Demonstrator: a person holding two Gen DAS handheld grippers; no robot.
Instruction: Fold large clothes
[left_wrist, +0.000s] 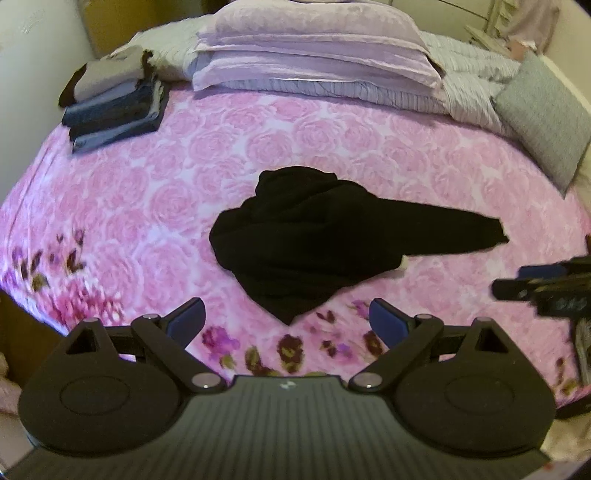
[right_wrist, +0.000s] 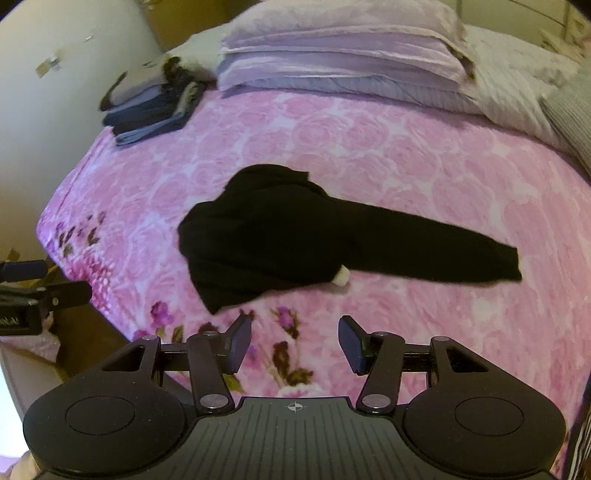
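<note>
A black long-sleeved garment (left_wrist: 306, 240) lies crumpled on the pink rose-patterned bedspread (left_wrist: 184, 177), one sleeve stretched out to the right and a small white tag showing under it. The right wrist view shows the same garment (right_wrist: 280, 236) with its sleeve (right_wrist: 443, 251) reaching right. My left gripper (left_wrist: 286, 319) hovers open just short of the garment's near corner, nothing between its blue pads. My right gripper (right_wrist: 295, 341) is open too, above the bedspread (right_wrist: 443, 166) in front of the garment, and it appears at the right edge of the left wrist view (left_wrist: 546, 288).
A stack of folded dark clothes (left_wrist: 110, 107) sits at the bed's far left corner. Lilac pillows (left_wrist: 317, 55) and a striped quilt lie along the head of the bed. A grey cushion (left_wrist: 543, 122) rests at the right. The bed's near left edge (right_wrist: 110, 325) drops off.
</note>
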